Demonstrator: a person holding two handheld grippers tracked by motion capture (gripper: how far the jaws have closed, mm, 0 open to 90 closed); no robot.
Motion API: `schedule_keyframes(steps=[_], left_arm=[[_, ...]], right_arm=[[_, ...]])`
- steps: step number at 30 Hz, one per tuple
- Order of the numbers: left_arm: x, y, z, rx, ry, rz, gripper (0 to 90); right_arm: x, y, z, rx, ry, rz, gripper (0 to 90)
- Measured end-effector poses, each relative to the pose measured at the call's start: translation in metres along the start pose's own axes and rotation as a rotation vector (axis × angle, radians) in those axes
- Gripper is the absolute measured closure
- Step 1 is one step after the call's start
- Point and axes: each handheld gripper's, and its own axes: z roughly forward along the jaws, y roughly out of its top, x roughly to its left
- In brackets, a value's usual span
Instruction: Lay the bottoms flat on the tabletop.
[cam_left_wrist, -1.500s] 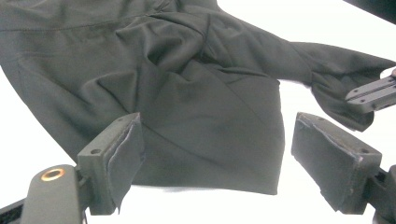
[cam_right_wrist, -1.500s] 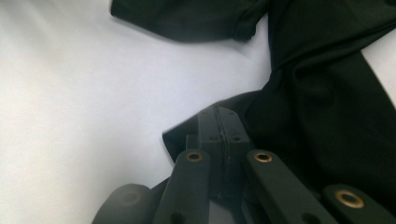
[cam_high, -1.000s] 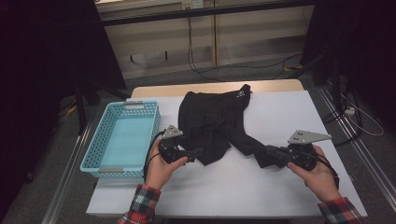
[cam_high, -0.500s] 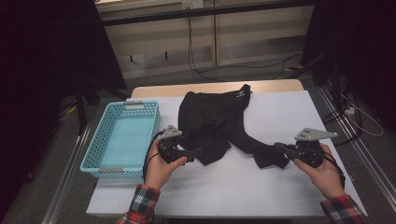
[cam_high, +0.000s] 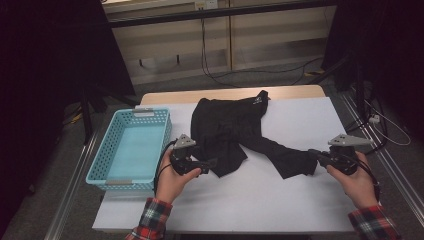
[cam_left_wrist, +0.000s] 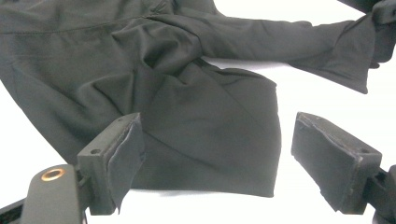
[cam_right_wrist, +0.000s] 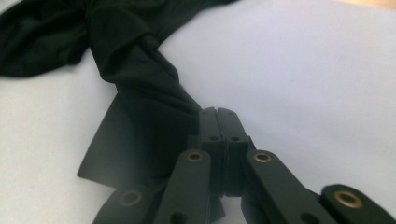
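A black shirt (cam_high: 230, 130) lies spread on the white table (cam_high: 300, 200), one sleeve (cam_high: 280, 152) stretched toward the right. The right gripper (cam_high: 314, 154) is pressed together, pinching that sleeve's cuff. The left gripper (cam_high: 212, 162) rests with jaws spread over the shirt's near hem. A blue basket (cam_high: 102, 165) sits at the left.

Matt black cloth garment (cam_high: 227, 131); blue plastic basket (cam_high: 131, 150).

garment (cam_left_wrist: 187, 93) cut off at top edge, basket (cam_high: 131, 150) base unclear
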Motion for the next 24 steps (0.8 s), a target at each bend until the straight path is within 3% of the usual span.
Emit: schedule_keyframes(steps=[4,7,9,13,18,21,24], left_arm=[[0.0,0.0,0.001,0.003,0.0,0.001,17.6],[-0.001,0.0,0.001,0.003,-0.003,0.006,17.6],[-0.001,0.0,0.001,0.001,-0.006,0.003,17.6],[-0.001,0.0,0.002,0.002,-0.008,0.006,17.6],[-0.001,0.0,0.002,0.002,-0.007,0.004,17.6],[-0.001,-0.001,0.001,0.002,-0.007,-0.001,17.6],[0.0,-0.001,0.0,0.0,-0.008,-0.005,17.6]], right_arm=[[0.011,0.001,0.009,0.036,0.005,-0.053,89.6],[0.023,0.005,0.013,0.043,-0.018,-0.125,78.7],[0.034,0.01,0.015,0.028,0.034,-0.156,72.4],[0.06,0.02,0.026,0.022,0.083,-0.212,65.4],[0.085,0.025,0.052,0.079,0.094,-0.285,58.5],[0.091,0.027,0.065,0.094,0.086,-0.301,62.2],[0.09,0.029,0.075,0.116,0.066,-0.285,75.1]])
